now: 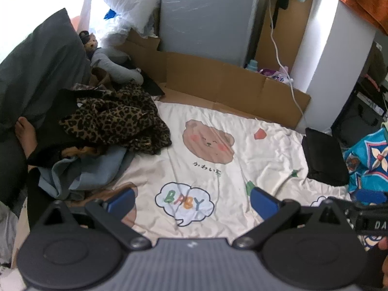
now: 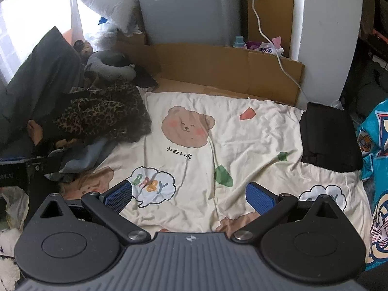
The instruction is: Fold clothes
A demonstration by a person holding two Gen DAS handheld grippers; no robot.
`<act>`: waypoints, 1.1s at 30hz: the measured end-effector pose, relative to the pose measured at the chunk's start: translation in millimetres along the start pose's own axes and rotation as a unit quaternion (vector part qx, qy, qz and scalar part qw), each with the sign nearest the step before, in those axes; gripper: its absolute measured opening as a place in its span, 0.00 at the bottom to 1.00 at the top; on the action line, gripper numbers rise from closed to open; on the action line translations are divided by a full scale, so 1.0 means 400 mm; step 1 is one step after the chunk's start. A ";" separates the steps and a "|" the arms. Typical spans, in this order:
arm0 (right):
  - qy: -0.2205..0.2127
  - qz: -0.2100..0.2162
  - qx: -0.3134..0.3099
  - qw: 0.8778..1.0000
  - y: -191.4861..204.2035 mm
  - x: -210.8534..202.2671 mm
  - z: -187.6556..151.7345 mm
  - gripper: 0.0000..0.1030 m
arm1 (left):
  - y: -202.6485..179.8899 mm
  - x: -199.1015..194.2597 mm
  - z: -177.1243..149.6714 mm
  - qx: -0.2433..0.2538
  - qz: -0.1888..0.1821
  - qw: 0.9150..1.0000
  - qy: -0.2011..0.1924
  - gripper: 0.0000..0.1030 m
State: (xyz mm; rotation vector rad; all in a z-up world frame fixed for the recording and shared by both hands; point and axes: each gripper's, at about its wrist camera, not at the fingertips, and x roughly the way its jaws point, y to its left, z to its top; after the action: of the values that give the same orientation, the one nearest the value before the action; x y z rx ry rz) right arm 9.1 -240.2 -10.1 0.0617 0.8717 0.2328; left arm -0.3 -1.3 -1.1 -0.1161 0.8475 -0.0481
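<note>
Grippers, left gripper (image 1: pixel 192 200) and right gripper (image 2: pixel 189 195), gape wide, empty, above bear-print sheet (image 2: pixel 254 135).

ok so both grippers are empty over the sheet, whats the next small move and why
Probably swing the left gripper toward the leopard-print garment topping the unfolded pile and pinch an edge. Both grippers hang open and empty, the bear sheet lies bare between them, and one folded black piece already sits aside.

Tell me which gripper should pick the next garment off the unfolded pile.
Probably the left. The leopard-print garment tops the pile on the left side of the sheet, nearer the left gripper. The right gripper sits closer to the folded black garment. Both are open and empty.
</note>
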 end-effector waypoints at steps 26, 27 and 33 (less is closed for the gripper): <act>-0.013 0.005 0.025 1.000 -0.011 0.004 0.006 1.00 | -0.014 -0.013 0.000 0.027 0.013 0.999 -0.012 0.99; -0.013 0.006 0.024 1.000 -0.010 0.004 0.005 1.00 | -0.011 -0.013 0.001 0.024 0.014 1.000 -0.013 0.99; -0.018 0.000 0.017 1.000 -0.006 -0.001 0.009 1.00 | 0.007 -0.019 0.005 0.019 0.014 1.000 -0.017 0.99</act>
State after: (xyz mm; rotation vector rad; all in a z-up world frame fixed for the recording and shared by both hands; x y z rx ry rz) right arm 11.9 -242.4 -8.0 0.0964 0.8403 0.2163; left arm -3.8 2.3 5.5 -0.0690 0.8145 -0.0359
